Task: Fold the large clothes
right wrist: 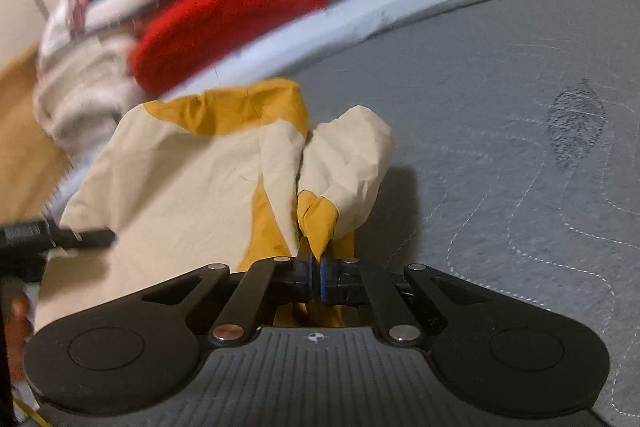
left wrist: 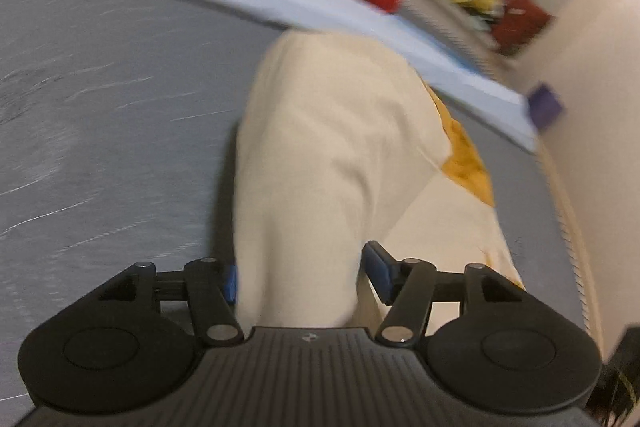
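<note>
- Right gripper (right wrist: 316,277): jaws pinched tight on a mustard fold of the cream-and-mustard garment (right wrist: 180,171).
- Left gripper (left wrist: 298,277): jaws wide apart, cream cloth bunched between them, no clamp evident.
- Garment on the grey quilted bed (right wrist: 500,107), long axis toward 12 o'clock from both; right has the hold.

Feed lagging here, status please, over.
Left gripper open around cream garment. Right gripper shut on its yellow edge. Red sweater piled behind, clear.

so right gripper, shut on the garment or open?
Shut. The right gripper has its blue pads nearly touching, with a yellow fold of the garment pinched between them.
</note>
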`<state>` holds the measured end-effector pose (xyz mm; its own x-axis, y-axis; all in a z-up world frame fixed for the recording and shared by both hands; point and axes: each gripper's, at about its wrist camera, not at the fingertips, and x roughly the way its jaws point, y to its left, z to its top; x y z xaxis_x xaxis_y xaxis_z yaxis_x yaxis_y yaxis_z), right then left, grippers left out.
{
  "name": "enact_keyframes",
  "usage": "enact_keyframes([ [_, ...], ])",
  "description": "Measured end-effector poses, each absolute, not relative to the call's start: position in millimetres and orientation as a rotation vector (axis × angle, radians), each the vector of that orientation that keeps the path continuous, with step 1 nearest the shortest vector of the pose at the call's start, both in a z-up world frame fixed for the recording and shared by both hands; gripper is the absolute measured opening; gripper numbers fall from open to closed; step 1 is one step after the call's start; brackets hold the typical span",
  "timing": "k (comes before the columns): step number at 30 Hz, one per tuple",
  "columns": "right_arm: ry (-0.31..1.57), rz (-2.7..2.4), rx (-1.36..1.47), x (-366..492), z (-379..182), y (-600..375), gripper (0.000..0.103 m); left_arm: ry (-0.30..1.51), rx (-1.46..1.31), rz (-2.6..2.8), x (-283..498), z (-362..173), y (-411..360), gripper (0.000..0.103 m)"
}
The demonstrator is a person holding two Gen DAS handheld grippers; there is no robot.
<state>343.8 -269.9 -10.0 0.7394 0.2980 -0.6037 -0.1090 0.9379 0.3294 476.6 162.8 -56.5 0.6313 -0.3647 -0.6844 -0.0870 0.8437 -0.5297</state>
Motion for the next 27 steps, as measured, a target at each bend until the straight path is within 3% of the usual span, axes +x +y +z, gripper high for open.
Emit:
enact_keyframes([
  [6,0.802,0.159,0.152,351,-26,-254,0.002,0.774,-0.536,-0.106,451,-32,195,0.065],
  [9,0.805,0.150,0.136,351,-24,-248,0.002,0.795,-0.384,-0.226,429,-23,178,0.065],
  [12,0.797,0.140,0.114,349,-25,-245,0.002,0.866,-0.169,-0.297,408,-44,151,0.066],
  [15,0.792,0.121,0.097,345,-25,-241,0.003,0.877,-0.062,-0.254,400,-68,136,0.073],
  [18,0.753,0.091,0.038,334,-17,-228,0.005,0.846,-0.074,-0.234,382,-46,136,0.066],
  [22,0.671,0.091,-0.005,318,2,-221,0.007,0.780,-0.020,-0.329,344,-18,127,0.066],
  [27,0.525,0.156,-0.135,287,24,-216,0.009,0.879,0.108,-0.361,340,-56,109,0.068],
])
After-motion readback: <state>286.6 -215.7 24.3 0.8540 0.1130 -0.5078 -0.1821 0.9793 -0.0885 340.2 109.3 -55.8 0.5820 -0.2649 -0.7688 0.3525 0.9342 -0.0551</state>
